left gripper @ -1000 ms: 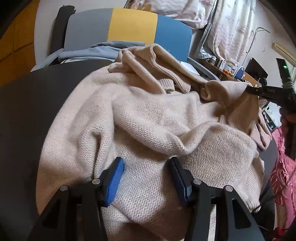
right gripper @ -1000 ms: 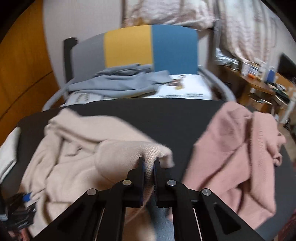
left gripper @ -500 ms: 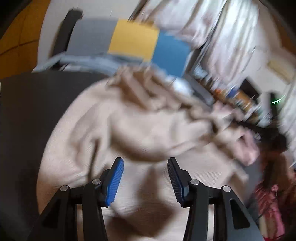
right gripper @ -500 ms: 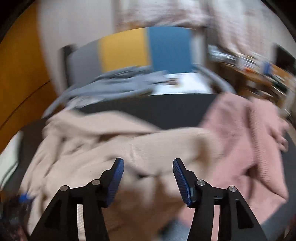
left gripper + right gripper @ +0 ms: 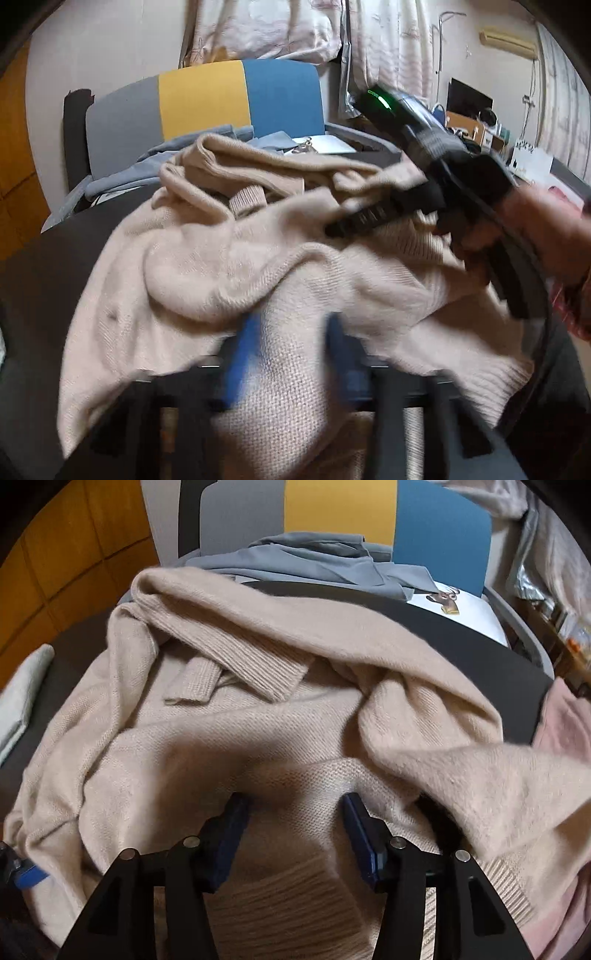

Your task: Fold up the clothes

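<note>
Both tools gaping, empty; beige sweater (image 5: 236,738) crumpled on dark table (image 5: 480,635).

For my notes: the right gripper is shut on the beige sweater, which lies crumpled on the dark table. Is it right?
Not quite. In the right wrist view the right gripper is open, gripping nothing. The beige sweater does lie crumpled on the dark table.

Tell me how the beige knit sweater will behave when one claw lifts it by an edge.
The beige sweater lies in soft rumpled folds, so it will probably droop and trail rather than hold shape. Its thick, fuzzy knit suggests decent grip and little slipping. Both the right claw and left claw are open above it.
</note>
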`<state>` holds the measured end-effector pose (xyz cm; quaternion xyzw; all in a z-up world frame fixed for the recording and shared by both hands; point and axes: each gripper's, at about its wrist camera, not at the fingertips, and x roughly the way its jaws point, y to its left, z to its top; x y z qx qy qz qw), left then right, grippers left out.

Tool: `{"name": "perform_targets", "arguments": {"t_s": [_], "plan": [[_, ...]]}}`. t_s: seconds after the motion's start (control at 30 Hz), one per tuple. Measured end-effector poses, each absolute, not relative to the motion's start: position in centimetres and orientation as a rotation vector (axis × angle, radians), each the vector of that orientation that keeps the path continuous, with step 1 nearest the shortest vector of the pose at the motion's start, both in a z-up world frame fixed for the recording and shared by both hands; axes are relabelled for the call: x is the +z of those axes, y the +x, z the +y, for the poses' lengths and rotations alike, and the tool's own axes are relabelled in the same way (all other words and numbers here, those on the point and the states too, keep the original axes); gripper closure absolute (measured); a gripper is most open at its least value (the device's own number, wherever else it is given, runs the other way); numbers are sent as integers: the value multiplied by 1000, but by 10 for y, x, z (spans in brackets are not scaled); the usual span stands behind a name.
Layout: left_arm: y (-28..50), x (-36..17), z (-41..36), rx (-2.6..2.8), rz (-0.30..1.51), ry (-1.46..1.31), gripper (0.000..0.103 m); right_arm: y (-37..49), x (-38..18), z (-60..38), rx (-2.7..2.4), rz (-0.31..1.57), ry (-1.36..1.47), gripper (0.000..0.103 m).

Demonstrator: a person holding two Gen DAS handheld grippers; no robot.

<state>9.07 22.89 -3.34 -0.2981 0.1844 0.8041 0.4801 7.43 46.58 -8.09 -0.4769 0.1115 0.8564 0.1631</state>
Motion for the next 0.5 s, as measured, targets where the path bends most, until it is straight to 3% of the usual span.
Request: {"name": "perform_targets", "arguments": {"t_s": [0.1,0.3,0.5], "plan": [[73,-9,219,2019,420,-699,95,89,-83,467,2437,321,-1334,49],[-4,39,173,2152,107,-755,95,111,-83,467,2423,375,-1313,48],[-75,48,145,2344,85,-801,96,117,-80,461,2406,370,-1294,48]]}}
